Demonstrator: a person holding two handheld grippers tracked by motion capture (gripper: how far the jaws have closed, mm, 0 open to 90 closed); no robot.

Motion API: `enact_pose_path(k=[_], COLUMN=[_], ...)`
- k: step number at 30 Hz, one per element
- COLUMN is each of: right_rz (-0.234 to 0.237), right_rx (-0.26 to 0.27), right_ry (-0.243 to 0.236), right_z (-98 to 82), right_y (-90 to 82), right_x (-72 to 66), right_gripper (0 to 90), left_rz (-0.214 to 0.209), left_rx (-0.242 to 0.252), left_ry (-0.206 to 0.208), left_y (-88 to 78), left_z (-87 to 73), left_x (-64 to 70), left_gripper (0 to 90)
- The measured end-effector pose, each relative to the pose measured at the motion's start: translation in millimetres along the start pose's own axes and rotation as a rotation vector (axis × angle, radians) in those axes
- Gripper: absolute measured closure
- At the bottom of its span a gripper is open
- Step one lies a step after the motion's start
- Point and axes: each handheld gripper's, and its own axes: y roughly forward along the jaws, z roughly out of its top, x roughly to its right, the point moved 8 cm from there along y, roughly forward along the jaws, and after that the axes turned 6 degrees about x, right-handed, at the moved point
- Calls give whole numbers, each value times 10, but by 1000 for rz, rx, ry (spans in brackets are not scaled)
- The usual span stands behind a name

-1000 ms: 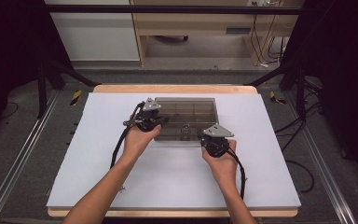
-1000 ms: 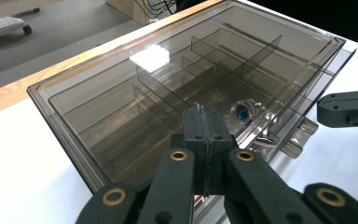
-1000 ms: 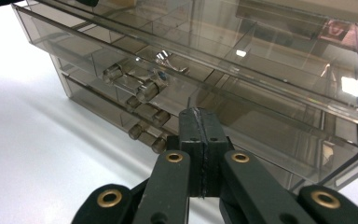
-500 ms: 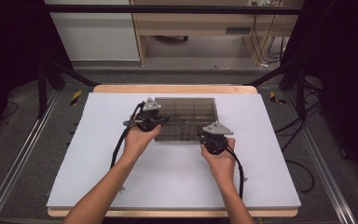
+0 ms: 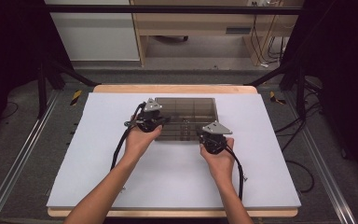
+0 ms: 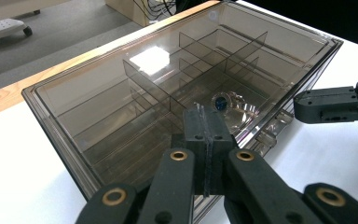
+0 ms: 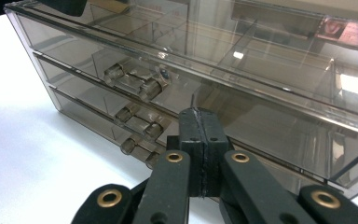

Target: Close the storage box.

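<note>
A smoked, see-through drawer box (image 5: 186,117) stands on the white board (image 5: 270,154). Its top shows several divided compartments (image 6: 168,88), and a small round blue-and-silver thing (image 6: 222,101) lies in one of them. Three drawers with clear bar handles (image 7: 133,77) line the front face (image 7: 261,121). My left gripper (image 5: 161,122) rests at the box's left side, jaws shut with nothing between them (image 6: 204,115). My right gripper (image 5: 212,136) sits at the box's front right, also shut and empty (image 7: 199,115), just short of the drawer fronts. The right gripper's black jaws (image 6: 335,103) also appear in the left gripper view.
The board lies on a wooden table (image 5: 172,88) with metal rails (image 5: 23,154) on both sides. Black cables (image 5: 237,172) trail from the grippers over the board. A wooden cabinet (image 5: 200,28) and floor cables (image 5: 303,177) lie beyond.
</note>
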Motion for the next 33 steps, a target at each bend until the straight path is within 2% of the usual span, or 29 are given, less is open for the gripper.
enact_pose_path(k=[2,7,10,14,17,19,24,28,33], right_rz=[6,10,13,7,-8,-13,-33,-42,-35], right_rx=[1,-1,-9,-27,-48,-62,-89,-99,-134], right_ry=[9,-24,-42,-68,-111,-134,-171,-217,-257], right_z=[-15,-28,-51,-94,-136,-158,-186,-183,-216], right_y=[-18,-106,-143,-182,-201,-201,-185,-180,-158], right_x=[-13,-56,-76,-88,-91,-94,-122,-169,-243], right_gripper=[900,900,881,831,785,753,676,633,588], left_rz=[-1,-4,-5,15,28,45,114,131,168], left_rx=[0,13,33,38,44,43,51,36,16], left_ry=[2,-9,-26,-11,-10,-6,21,14,26], left_y=[-1,-67,-151,-286,-409,-467,-620,-688,-763], left_z=[2,5,11,-20,-66,-99,-189,-262,-373], left_x=[10,-7,-44,-106,-156,-194,-309,-394,-506], left_gripper=[900,900,900,888,863,815,625,485,369])
